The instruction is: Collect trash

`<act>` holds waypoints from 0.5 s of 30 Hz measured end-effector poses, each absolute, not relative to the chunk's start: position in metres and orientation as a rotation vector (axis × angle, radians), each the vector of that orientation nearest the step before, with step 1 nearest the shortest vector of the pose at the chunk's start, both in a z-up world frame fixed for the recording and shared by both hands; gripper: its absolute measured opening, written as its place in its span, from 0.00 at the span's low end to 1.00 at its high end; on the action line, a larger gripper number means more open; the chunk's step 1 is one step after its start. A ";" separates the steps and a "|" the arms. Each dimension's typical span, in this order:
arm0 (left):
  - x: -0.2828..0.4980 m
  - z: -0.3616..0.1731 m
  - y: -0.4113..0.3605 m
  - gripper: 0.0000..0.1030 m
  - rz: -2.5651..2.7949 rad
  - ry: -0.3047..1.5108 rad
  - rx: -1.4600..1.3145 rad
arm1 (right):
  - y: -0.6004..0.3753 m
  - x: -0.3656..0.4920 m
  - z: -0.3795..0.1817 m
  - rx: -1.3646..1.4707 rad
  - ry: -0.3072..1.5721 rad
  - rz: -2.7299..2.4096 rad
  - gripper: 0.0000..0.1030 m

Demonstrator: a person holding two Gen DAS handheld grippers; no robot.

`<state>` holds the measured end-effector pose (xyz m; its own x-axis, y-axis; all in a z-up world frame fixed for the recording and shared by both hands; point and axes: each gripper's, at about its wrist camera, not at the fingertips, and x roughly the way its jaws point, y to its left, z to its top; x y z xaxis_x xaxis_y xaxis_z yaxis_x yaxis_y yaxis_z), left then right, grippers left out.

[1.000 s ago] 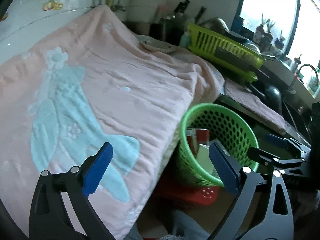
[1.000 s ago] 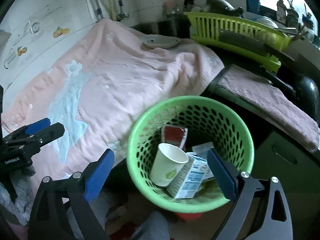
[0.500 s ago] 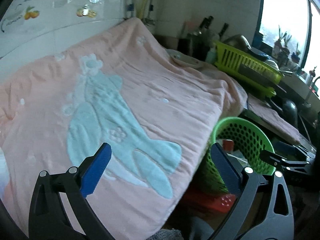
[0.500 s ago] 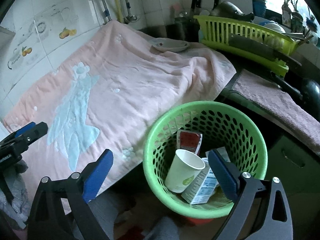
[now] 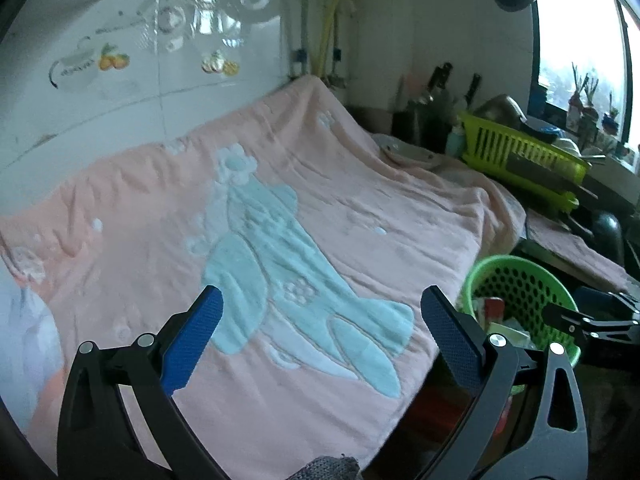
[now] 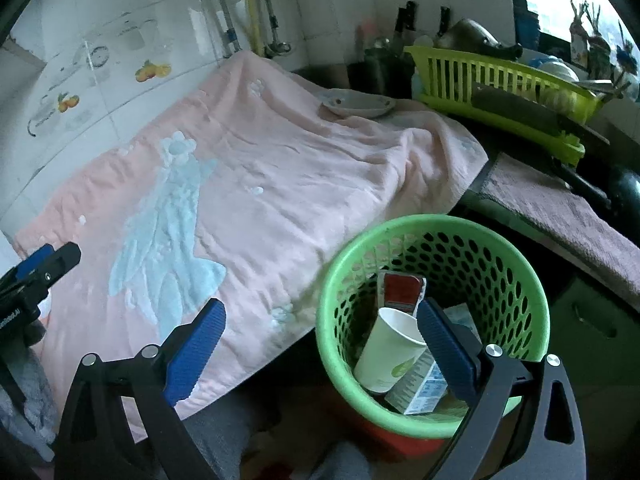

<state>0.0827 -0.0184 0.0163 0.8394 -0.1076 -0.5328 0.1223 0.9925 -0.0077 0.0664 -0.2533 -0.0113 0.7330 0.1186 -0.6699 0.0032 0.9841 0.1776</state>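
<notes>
A green perforated trash basket stands below the counter edge, lower right in the right wrist view; it also shows in the left wrist view. It holds a white paper cup, a small carton and a red-and-white packet. My right gripper is open and empty, hanging over the basket's left rim. My left gripper is open and empty above the pink blanket, left of the basket.
The pink blanket with a blue figure covers the counter. A shallow dish lies at its far end. A yellow-green dish rack, knives and a mauve towel stand to the right. Tiled wall behind.
Both grippers have moved left and back from the basket. The left wrist view now faces the blanket, with the basket shifted to its right edge. Both stay open and empty.
</notes>
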 end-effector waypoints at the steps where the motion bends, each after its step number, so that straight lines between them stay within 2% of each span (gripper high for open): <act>1: 0.080 0.018 -0.017 0.95 -0.115 0.549 0.026 | -0.252 0.066 -0.010 0.167 0.743 0.065 0.90; 7: 0.070 0.027 -0.010 0.95 -0.086 0.478 0.017 | -0.245 0.065 -0.004 0.142 0.720 0.075 0.91; 15: 0.066 0.026 -0.007 0.95 -0.072 0.480 0.000 | -0.232 0.064 0.007 0.111 0.671 0.101 0.91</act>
<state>0.0660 -0.0069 0.0265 0.8843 -0.0696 -0.4618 0.0694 0.9974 -0.0175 0.0639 -0.2321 0.0071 0.7785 0.1291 -0.6142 -0.0576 0.9892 0.1349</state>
